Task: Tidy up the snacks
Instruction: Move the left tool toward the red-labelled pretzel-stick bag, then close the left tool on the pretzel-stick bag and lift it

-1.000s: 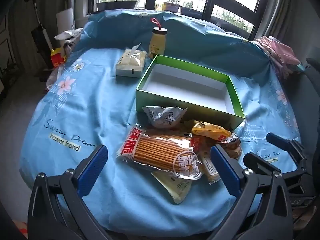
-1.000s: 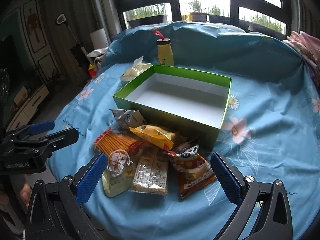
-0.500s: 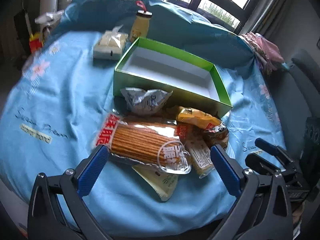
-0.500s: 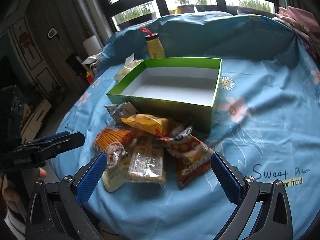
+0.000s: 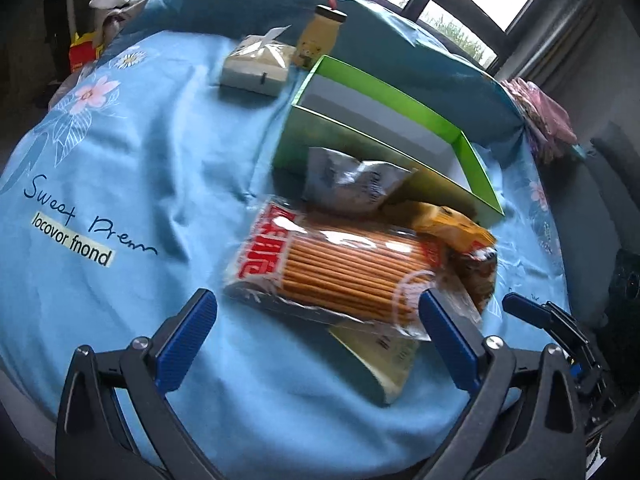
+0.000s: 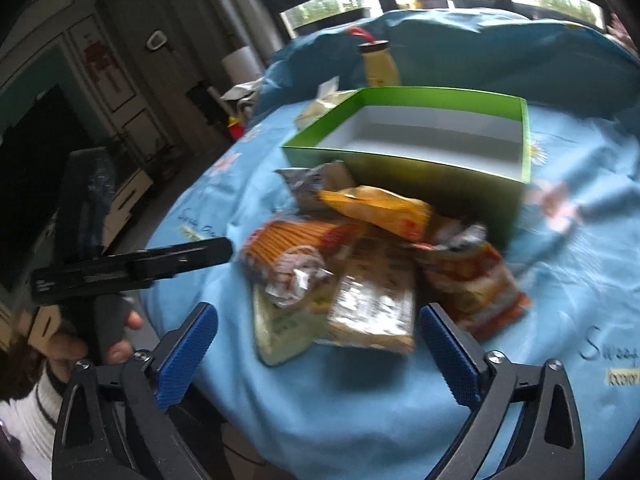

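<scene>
A pile of snack packs lies on the blue cloth in front of an empty green box (image 5: 384, 92) (image 6: 400, 160). On top is a long pack of pretzel sticks (image 5: 352, 272) (image 6: 296, 240), with a silver pouch (image 5: 352, 184) and a yellow pack (image 5: 452, 228) behind it. A clear biscuit pack (image 6: 372, 304) and an orange bag (image 6: 476, 280) lie on the right side. My left gripper (image 5: 316, 320) is open just short of the pretzel pack. My right gripper (image 6: 320, 328) is closing, still wide, with the biscuit pack just ahead and its pads touching nothing.
A tissue pack (image 5: 256, 64) and a yellow bottle (image 5: 320, 36) stand beyond the box. Pink cloth (image 5: 540, 116) lies at the far right edge. A hand (image 6: 80, 344) holds the left gripper at the round table's near-left edge. Cupboards stand on the left.
Both grippers have sunk and tipped downward, coming closer to the snack pile, which now fills more of each view. The packs themselves have not moved.
</scene>
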### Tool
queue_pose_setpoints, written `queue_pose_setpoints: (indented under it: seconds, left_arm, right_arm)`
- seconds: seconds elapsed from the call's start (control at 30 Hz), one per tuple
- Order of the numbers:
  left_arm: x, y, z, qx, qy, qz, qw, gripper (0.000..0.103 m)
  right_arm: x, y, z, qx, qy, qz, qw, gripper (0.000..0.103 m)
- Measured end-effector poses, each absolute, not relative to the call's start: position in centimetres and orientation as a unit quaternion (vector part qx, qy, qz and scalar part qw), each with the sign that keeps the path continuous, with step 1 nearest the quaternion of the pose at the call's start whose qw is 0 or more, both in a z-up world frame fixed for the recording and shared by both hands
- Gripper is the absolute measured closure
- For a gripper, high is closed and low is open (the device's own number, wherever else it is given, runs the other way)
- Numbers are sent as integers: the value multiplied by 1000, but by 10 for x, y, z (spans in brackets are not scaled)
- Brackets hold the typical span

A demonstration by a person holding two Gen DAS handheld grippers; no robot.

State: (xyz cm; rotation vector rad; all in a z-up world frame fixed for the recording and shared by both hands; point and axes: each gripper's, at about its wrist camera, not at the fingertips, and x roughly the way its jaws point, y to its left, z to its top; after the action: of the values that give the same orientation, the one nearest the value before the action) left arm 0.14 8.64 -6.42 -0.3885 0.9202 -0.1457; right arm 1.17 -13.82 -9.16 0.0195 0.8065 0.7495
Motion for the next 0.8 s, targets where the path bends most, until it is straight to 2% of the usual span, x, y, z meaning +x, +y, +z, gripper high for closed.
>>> queue_pose_setpoints:
  seconds: [0.07, 0.17, 0.33, 0.4, 0.6, 0.7, 0.8]
  left_arm:
    - [6, 95, -67, -195, 438, -71, 875, 6]
    - [15, 105, -71, -201, 441, -73, 872, 6]
    - [35, 117, -86, -223, 467, -89, 851, 8]
    - [39, 120, -88, -230, 470, -91, 847, 8]
    - [48, 124, -100, -241, 492, -96, 831, 10]
    - [49, 124, -100, -238, 493, -100, 831, 10]
    - [48, 123, -100, -242, 494, -111, 828, 12]
  right_arm:
    - [15, -129, -92, 2, 382, 358, 852, 8]
    - [18, -118, -92, -5, 383, 365, 848, 17]
    - [30, -103, -96, -12, 391, 358, 848, 20]
    - [35, -102, -97, -14, 396, 353, 847, 26]
    - [48, -98, -103, -13, 409, 337, 848, 30]
    - [53, -97, -108, -11, 418, 333, 845, 38]
    - [58, -98, -109, -6, 418, 330, 846, 39]
